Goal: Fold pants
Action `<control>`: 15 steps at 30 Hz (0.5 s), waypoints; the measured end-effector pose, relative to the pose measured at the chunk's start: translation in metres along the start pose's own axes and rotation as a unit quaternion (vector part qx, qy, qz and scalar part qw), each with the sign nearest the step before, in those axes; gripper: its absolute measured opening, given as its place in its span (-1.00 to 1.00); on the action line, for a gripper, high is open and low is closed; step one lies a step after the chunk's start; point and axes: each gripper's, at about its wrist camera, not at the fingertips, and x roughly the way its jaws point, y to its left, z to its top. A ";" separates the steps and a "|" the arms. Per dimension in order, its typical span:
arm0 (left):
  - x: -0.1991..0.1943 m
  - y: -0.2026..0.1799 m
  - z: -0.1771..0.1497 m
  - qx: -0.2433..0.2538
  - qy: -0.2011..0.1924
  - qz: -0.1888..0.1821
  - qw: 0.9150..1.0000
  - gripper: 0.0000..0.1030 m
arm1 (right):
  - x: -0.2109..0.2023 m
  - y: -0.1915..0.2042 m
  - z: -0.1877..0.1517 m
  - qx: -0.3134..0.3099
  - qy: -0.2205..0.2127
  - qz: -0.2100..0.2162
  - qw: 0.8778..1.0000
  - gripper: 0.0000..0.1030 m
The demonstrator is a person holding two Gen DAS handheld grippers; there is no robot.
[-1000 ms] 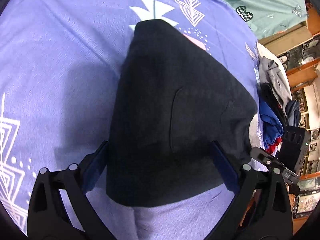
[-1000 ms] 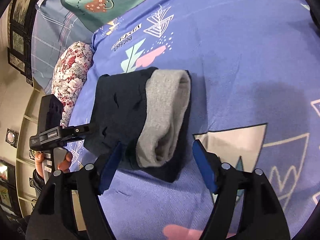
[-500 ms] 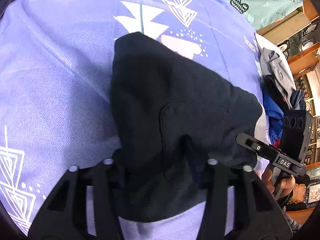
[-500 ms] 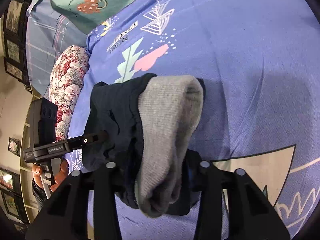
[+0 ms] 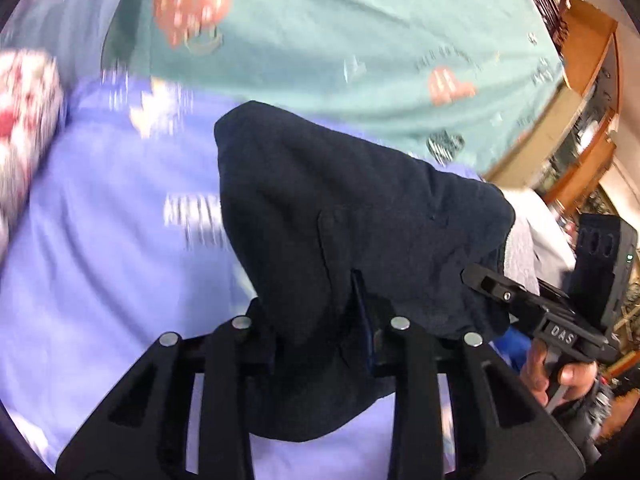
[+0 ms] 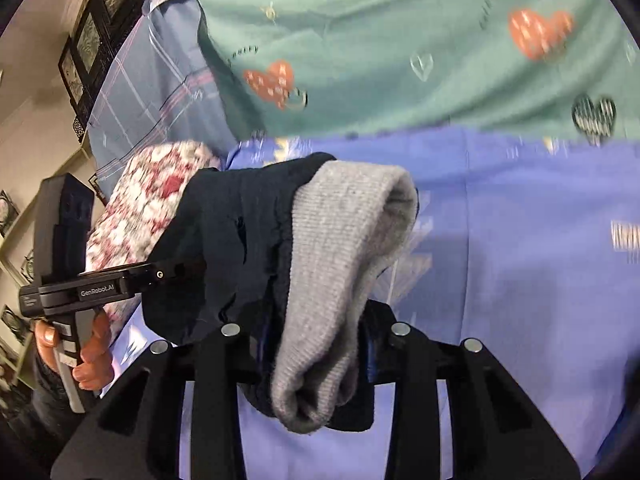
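Above the bed (image 6: 520,280), folded pants (image 5: 340,220) hang between both grippers: left gripper (image 5: 320,336) & right gripper (image 6: 316,344), jaws clamped on opposite ends. Keep both level & taut w/ even pull so folds don't slip apart.

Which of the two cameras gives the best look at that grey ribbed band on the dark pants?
The right wrist view: the grey ribbed band fills the middle, pinched between the right gripper fingers. The left wrist view shows only a grey sliver behind the dark pants.
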 end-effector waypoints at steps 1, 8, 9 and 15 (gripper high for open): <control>0.012 0.003 0.022 0.003 -0.015 0.016 1.000 -0.40 | 0.012 -0.005 0.017 -0.007 -0.001 -0.001 1.000 -0.28; 0.127 0.040 0.080 -0.012 -0.009 0.071 0.997 -0.32 | 0.142 -0.052 0.078 -0.042 0.007 -0.077 0.996 -0.19; 0.147 0.047 0.079 -0.015 -0.004 0.077 0.997 -0.32 | 0.154 -0.057 0.077 -0.045 0.007 -0.085 0.995 -0.15; 0.220 0.072 0.049 -0.005 -0.026 0.164 0.986 0.29 | 0.240 -0.082 0.039 -0.151 0.014 -0.237 0.960 0.58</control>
